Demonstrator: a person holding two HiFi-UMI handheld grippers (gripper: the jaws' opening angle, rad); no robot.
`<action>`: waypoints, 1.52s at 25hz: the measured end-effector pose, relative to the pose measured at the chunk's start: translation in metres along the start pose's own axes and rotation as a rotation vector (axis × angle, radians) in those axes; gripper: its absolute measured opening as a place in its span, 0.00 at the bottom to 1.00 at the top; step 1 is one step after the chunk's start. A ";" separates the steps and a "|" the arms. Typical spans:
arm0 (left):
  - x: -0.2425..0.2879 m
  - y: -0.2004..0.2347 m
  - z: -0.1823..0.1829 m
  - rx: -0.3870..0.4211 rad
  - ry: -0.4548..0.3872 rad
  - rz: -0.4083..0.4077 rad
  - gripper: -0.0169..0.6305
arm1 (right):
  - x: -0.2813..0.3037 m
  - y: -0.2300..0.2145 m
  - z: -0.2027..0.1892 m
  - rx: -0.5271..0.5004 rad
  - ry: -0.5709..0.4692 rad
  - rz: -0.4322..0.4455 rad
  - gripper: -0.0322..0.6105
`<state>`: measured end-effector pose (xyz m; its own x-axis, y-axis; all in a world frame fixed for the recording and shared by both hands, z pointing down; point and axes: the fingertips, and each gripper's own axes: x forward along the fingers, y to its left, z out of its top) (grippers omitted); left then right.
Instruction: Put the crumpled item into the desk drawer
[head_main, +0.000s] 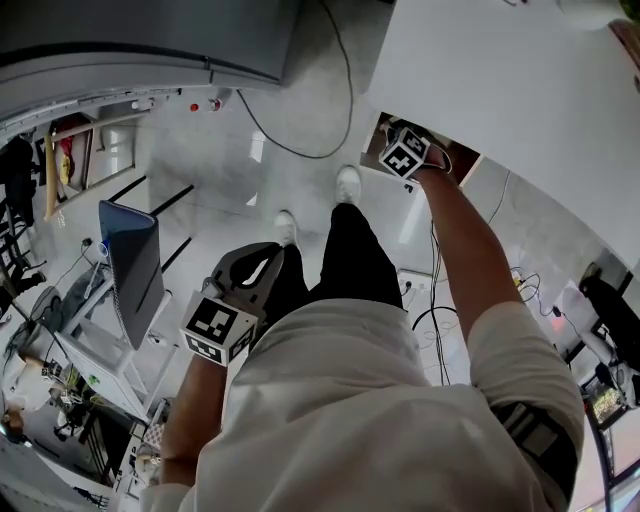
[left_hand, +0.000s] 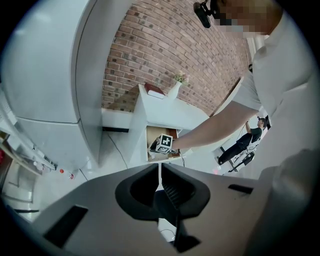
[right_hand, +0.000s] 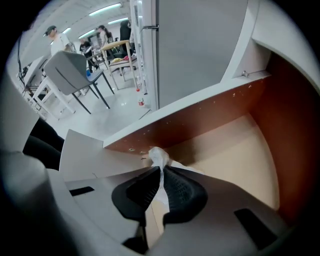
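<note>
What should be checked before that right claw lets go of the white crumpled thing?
1. Crumpled item pinched between the right gripper's jaws: ok.
2. Drawer open: ok, its wooden floor and walls show.
3. Right gripper reaching inside the drawer, not outside its edge: ok.
4. Drawer floor free where the item would drop: the visible floor looks bare, but the part under the gripper is hidden, so cannot tell.
5. Left gripper shut, holding nothing, away from the drawer: ok.

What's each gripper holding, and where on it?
Right gripper pinches the crumpled white item near its middle, one end poking past the tips. Left gripper: shut, holding nothing.
</note>
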<state>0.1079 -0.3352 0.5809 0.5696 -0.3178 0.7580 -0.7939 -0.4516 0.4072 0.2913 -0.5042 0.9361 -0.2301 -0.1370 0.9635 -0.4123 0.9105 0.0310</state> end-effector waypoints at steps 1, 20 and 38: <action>0.001 0.000 0.000 -0.001 -0.001 -0.001 0.08 | 0.001 0.000 0.000 -0.002 0.002 0.001 0.12; -0.032 0.000 0.000 0.053 -0.061 -0.055 0.08 | -0.044 0.024 0.016 0.042 -0.007 -0.024 0.19; -0.171 -0.009 -0.050 0.218 -0.182 -0.131 0.08 | -0.218 0.164 0.064 0.220 -0.176 -0.151 0.11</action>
<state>0.0069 -0.2351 0.4731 0.7087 -0.3800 0.5944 -0.6577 -0.6607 0.3618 0.2172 -0.3496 0.7143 -0.2932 -0.3470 0.8908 -0.6296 0.7713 0.0933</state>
